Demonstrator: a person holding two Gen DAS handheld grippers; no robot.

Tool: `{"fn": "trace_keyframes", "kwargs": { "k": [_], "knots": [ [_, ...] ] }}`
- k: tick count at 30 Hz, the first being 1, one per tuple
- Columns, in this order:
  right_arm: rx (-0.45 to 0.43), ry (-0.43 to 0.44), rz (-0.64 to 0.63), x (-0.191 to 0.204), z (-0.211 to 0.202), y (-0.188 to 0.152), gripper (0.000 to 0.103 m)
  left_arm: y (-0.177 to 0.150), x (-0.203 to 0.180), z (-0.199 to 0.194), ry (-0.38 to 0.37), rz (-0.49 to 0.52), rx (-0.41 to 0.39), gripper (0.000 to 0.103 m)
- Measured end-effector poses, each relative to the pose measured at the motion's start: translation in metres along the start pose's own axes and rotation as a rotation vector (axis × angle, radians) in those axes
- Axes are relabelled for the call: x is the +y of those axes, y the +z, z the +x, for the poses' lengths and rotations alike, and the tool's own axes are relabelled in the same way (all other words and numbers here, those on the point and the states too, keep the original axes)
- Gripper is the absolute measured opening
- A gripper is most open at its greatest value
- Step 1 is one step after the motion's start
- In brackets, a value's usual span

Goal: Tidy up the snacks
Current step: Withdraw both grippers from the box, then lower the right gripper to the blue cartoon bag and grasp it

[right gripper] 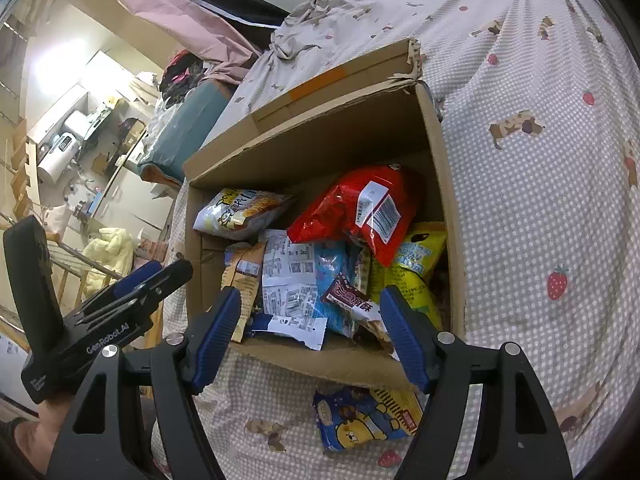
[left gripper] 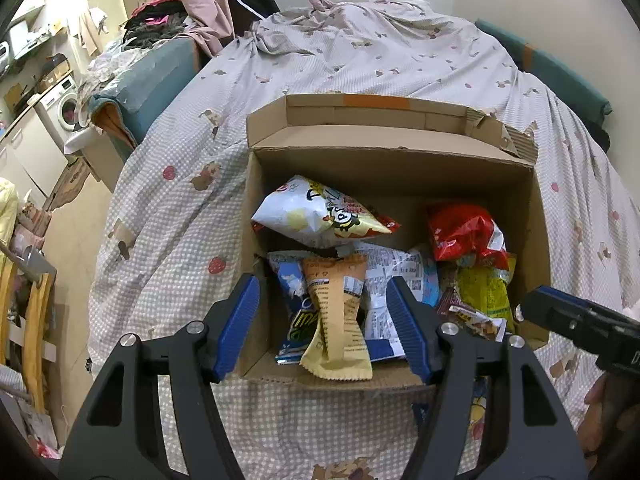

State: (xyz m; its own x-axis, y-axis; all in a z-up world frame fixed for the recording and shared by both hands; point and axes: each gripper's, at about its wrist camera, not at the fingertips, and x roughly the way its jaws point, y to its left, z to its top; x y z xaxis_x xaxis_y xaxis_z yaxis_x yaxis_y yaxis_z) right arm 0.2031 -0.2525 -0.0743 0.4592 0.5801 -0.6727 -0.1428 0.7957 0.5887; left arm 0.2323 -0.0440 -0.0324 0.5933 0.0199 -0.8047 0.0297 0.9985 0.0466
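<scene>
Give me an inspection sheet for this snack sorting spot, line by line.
Surface: bed with dotted bedspread.
Job's things: open cardboard box holding snack packets, red bag on top; one blue packet lies outside on the bedspread.
Clutter: clothes pile beyond the bed.
Grippers: left claw open, empty; right claw open, empty, both over the box's near edge.
Cables: nothing seen.
Surroundings: washing machine, cabinets.

Each claw, the left claw (left gripper: 324, 324) and the right claw (right gripper: 310, 334), has black skeletal arms with triangular cut-outs, round silver screws at the pivots and ribbed blue pads (left gripper: 236, 326), and the left claw's black body bears white "GenRobot.AI" lettering.
</scene>
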Motion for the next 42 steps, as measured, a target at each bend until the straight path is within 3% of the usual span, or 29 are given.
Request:
{"fn": "trace_keyframes", "kwargs": {
  "k": [15, 21, 24, 27, 29, 31, 42],
  "knots": [
    [-0.044, -0.005, 0.056, 0.0, -0.037, -0.026, 0.075, -0.029, 0.02, -0.033, -0.034, -0.018, -0.006, 0.063],
    [0.0, -0.015, 0.093, -0.004, -0.041, -0.05, 0.085, -0.056, 0.023, -0.044, -0.059, -0.014, 0.009, 0.063],
    [0.023, -0.022, 0.108, -0.007, -0.044, -0.062, 0.098, -0.071, 0.028, -0.043, -0.072, -0.035, 0.026, 0.063],
    [0.032, -0.067, 0.12, -0.011, -0.046, -0.071, 0.1, -0.083, 0.032, -0.036, -0.082, -0.06, 0.06, 0.063],
    [0.018, -0.132, 0.118, -0.016, -0.046, -0.073, 0.1, -0.087, 0.037, -0.032, -0.094, -0.092, 0.078, 0.078],
    [0.019, -0.204, 0.095, -0.02, -0.042, -0.074, 0.1, -0.091, 0.042, -0.029, -0.099, -0.133, 0.087, 0.084],
    [0.301, -0.298, -0.068, -0.014, 0.047, -0.084, 0.1, -0.094, 0.048, -0.021, -0.125, -0.183, 0.126, 0.084]
  ]
}}
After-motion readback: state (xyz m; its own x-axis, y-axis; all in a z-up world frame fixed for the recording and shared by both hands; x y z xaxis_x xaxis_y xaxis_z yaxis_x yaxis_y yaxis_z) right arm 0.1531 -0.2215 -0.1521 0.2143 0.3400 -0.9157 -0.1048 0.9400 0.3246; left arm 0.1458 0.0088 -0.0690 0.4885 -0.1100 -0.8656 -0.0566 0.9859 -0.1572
